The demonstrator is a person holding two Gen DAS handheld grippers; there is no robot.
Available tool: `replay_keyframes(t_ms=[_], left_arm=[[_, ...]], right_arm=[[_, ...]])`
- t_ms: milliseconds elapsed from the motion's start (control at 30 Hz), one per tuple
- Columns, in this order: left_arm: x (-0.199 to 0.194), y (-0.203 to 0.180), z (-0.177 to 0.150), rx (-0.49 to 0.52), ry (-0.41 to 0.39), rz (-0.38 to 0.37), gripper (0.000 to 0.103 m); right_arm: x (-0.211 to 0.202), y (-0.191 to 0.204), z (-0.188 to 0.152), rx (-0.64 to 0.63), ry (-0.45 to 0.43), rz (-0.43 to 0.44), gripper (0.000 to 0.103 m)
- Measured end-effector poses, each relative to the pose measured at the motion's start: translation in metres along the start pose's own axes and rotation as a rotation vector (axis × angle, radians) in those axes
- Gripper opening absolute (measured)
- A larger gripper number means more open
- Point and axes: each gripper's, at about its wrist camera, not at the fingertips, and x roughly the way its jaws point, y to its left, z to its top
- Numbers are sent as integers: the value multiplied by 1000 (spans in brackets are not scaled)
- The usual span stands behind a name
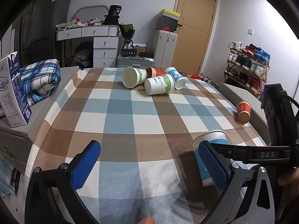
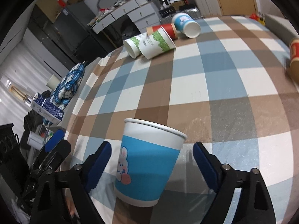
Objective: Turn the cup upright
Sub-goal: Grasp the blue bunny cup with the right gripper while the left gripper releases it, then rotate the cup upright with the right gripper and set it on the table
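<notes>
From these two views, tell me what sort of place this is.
Most likely a lived-in bedroom or small flat: a shoe rack by the door, a cluttered white drawer desk, suitcases, and a table with a checked cloth bearing paper cups.

Left gripper (image 1: 149, 168): black frame, silver screws, fingers (image 1: 85, 165) faced with blue dimpled pads. Right gripper (image 2: 151, 166): same black frame, silver screws, blue-padded fingers (image 2: 98, 166); "DAS" embossed on its side in the left view. Bare skin at lower edges.
</notes>
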Motion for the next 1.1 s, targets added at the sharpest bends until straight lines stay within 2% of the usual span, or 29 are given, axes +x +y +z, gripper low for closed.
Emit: replay_keyframes(t_ms=[133, 233, 300, 500, 633, 867, 1100], left_arm=[[1, -1, 0, 4, 5, -2, 102], [1, -1, 0, 6, 7, -3, 102], [1, -1, 0, 8, 7, -4, 102], [2, 0, 0, 8, 8, -1, 102], [2, -1, 0, 13, 6, 1, 102], [4, 1, -2, 9, 11, 8, 102], [6, 1, -3, 13, 17, 7, 102]], right_arm=[[2, -4, -2, 24, 24, 38, 68], [-1, -4, -4, 30, 27, 71, 65], [-9, -2, -5, 12, -4, 82, 63], [-26, 11, -2, -100, -149, -23, 62], [-21, 15, 2, -155, -200, -109, 61], [-16, 19, -5, -226, -213, -178, 60], [-42, 21, -32, -311, -186, -139, 60]])
